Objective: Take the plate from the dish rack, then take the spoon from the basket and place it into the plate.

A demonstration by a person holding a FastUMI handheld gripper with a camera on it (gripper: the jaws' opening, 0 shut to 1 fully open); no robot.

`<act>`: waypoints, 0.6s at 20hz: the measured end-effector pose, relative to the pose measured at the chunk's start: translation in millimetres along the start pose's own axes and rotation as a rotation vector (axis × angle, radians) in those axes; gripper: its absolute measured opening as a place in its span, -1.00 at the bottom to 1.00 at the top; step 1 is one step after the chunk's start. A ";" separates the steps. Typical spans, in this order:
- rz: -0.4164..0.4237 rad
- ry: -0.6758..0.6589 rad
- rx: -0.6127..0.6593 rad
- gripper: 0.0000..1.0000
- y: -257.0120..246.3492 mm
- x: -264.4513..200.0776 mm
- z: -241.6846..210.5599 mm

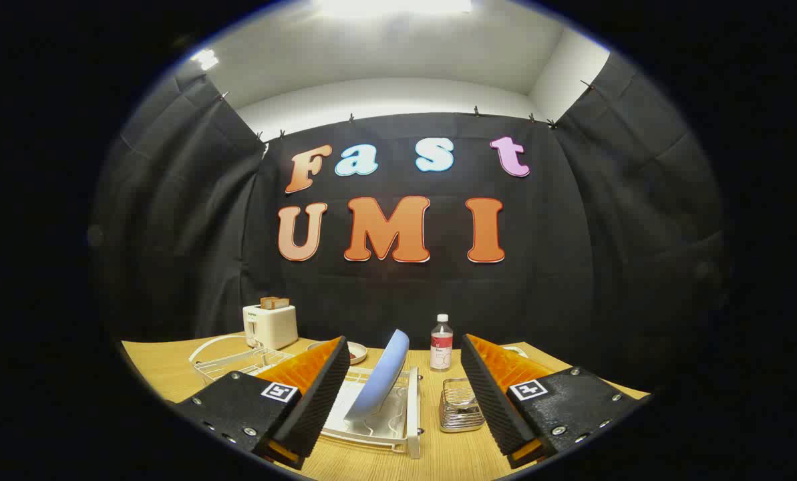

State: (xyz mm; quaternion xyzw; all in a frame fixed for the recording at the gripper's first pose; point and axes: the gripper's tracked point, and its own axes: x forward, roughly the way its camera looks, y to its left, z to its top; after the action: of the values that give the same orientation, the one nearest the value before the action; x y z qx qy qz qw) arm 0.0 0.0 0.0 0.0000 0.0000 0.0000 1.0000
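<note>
Hand-held gripper is hovering with fingers spread wide, grasping nothing. Straight ahead between them, the blue plate is standing on edge in the dish rack, leaning right.

Bright ceiling light glares overhead; the wooden table is evenly lit, sharp centrally, with fisheye bending toward the edges.

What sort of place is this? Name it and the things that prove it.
Likely a staged kitchen tabletop inside a booth: a wooden table carries a dish rack holding a blue plate, with a toaster behind. The gripper is open, short of the plate.
</note>
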 end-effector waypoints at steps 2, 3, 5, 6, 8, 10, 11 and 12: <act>0.002 0.000 -0.001 0.98 1.2 -0.2 0.2; 0.004 0.002 0.001 0.98 1.2 -0.5 0.7; 0.004 0.005 0.004 0.98 2.2 -0.9 0.3; 0.007 0.006 0.002 0.98 2.8 -1.9 0.4; 0.009 0.004 0.001 0.98 2.6 -2.8 1.4; 0.011 0.007 -0.001 0.98 2.7 -2.0 -0.5; 0.009 0.009 -0.003 0.98 2.7 -1.2 -0.9; 0.008 0.012 -0.003 0.98 2.2 0.5 -1.1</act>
State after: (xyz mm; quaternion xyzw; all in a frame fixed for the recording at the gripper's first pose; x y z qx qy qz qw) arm 0.5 2.2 -1.1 -0.0013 0.0058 0.0041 1.0000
